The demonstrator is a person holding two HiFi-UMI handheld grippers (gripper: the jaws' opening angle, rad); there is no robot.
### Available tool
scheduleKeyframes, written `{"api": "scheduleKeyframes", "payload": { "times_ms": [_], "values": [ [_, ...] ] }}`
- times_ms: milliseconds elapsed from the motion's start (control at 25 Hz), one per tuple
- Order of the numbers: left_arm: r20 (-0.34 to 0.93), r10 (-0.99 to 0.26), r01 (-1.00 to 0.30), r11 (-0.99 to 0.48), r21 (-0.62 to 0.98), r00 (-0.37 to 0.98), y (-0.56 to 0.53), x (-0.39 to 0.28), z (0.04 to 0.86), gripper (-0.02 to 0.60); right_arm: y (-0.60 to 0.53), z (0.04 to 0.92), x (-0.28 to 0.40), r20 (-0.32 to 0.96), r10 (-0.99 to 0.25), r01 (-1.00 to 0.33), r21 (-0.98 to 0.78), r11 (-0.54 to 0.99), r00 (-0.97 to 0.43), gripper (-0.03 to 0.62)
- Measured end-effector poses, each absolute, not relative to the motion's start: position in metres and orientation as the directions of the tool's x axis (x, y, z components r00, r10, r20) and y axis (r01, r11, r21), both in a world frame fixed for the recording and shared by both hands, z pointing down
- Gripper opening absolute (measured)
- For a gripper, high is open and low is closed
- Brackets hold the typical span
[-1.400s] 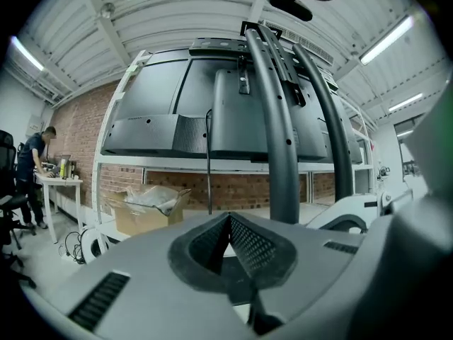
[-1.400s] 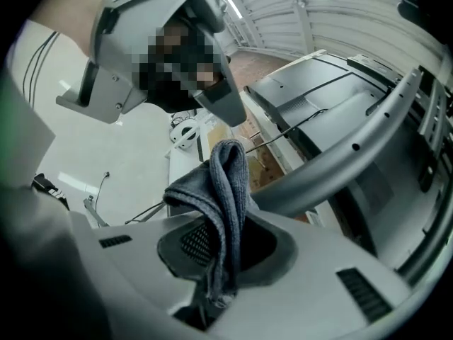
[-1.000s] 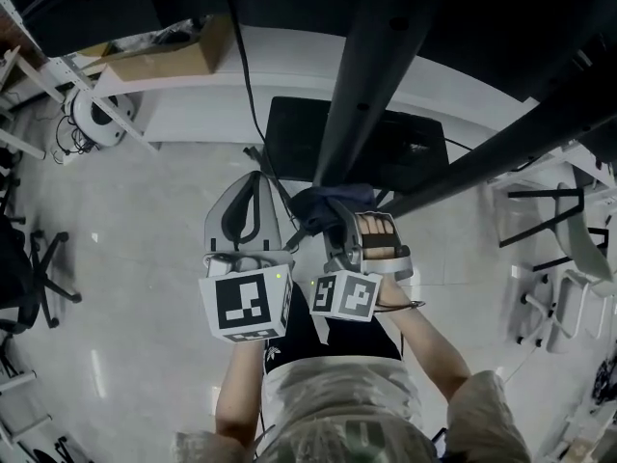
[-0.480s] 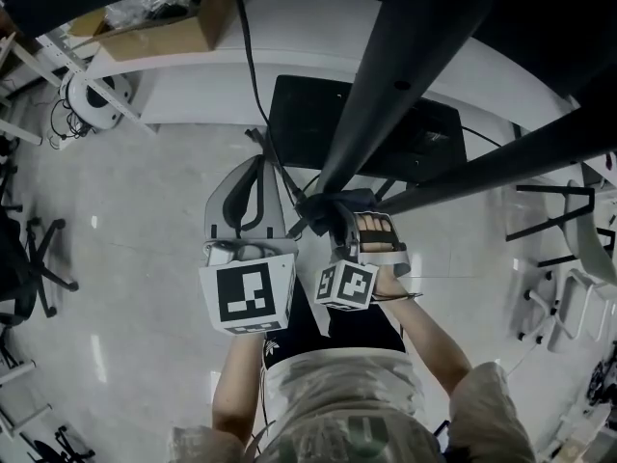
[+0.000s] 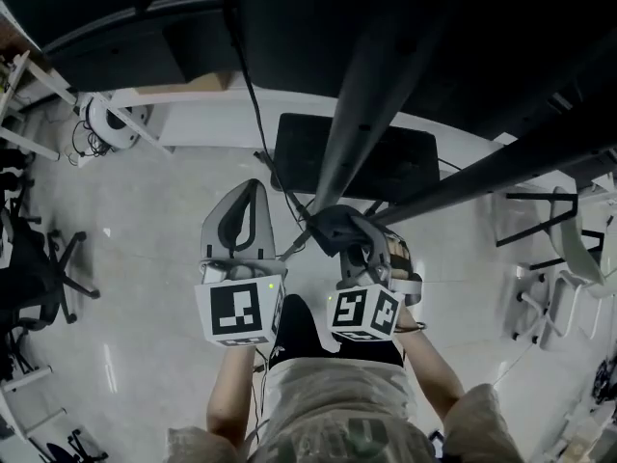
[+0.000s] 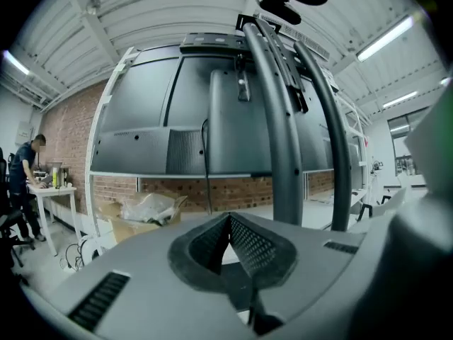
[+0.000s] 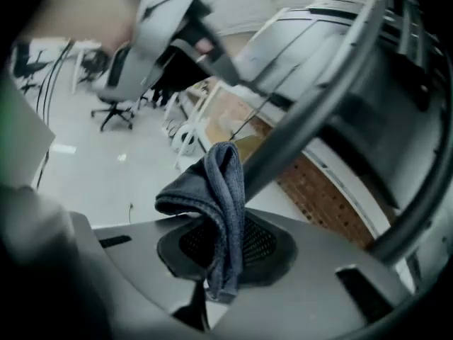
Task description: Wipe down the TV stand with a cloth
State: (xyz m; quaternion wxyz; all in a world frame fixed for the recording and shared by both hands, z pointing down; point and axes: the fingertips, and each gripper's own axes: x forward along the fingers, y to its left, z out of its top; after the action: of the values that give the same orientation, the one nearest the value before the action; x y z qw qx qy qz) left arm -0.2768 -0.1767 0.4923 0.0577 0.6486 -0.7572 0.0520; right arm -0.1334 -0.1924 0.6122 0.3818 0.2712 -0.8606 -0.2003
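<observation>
A: Below the TV stand (image 5: 359,114), over the pale floor (image 5: 145,297), what is each gripper doing?

B: The right gripper (image 7: 223,243) has its jaws closed on a dark blue-grey cloth (image 7: 221,197). The cloth is folded over. Its top bulges above the pads and a narrow end hangs below them.

A: Where is the cloth against the stand?

B: In the head view it is bunched at the tip of the right gripper, right by the slanted dark pole (image 5: 463,177), near where that pole passes the upright one. In the right gripper view the pole runs just behind the cloth. I cannot tell whether they touch.

A: And the left gripper (image 6: 230,222)?

B: Its ribbed pads meet at the tips with nothing between them. It points up at the stand's two curved dark tubes (image 6: 279,119) and the back of the screen (image 6: 177,119). In the head view it sits just left of the right gripper, apart from the pole.

A: Anything else around?

B: The stand's black base plate (image 5: 299,152) lies on the floor. An open cardboard box (image 6: 141,214) sits by the brick wall (image 6: 67,140), and a person (image 6: 25,168) stands at a table far left.
</observation>
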Motion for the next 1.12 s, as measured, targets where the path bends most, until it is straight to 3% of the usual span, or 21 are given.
{"api": "scheduleKeyframes", "payload": {
  "times_ms": [160, 320, 480, 720, 1120],
  "values": [
    [0.107, -0.991, -0.996, 0.070, -0.051, -0.075, -0.176, -0.253, 0.397, 0.014, -0.210, 0.449, -0.107, 0.353, -0.701, -0.624, 0.319, 0.713, -0.620, 0.057],
    [0.032, -0.999, -0.999, 0.033, -0.026, -0.034, -0.166, -0.222, 0.329, 0.014, -0.210, 0.337, -0.069, 0.136, -0.771, -0.756, 0.149, 0.637, -0.622, 0.057],
    [-0.050, -0.999, -0.998, -0.004, -0.062, 0.007, -0.162, -0.186, 0.284, 0.014, -0.205, 0.289, -0.022, 0.007, -0.831, -0.828, 0.076, 0.555, -0.556, 0.057],
    [-0.115, -0.992, -0.997, -0.033, -0.074, 0.041, -0.154, -0.164, 0.255, 0.014, -0.195, 0.281, 0.002, -0.038, -0.849, -0.848, -0.042, 0.528, -0.527, 0.057],
    [-0.124, -0.991, -0.995, -0.045, -0.088, 0.056, -0.148, -0.149, 0.247, 0.014, -0.185, 0.283, 0.011, -0.033, -0.848, -0.847, -0.027, 0.530, -0.529, 0.057]
  ]
}}
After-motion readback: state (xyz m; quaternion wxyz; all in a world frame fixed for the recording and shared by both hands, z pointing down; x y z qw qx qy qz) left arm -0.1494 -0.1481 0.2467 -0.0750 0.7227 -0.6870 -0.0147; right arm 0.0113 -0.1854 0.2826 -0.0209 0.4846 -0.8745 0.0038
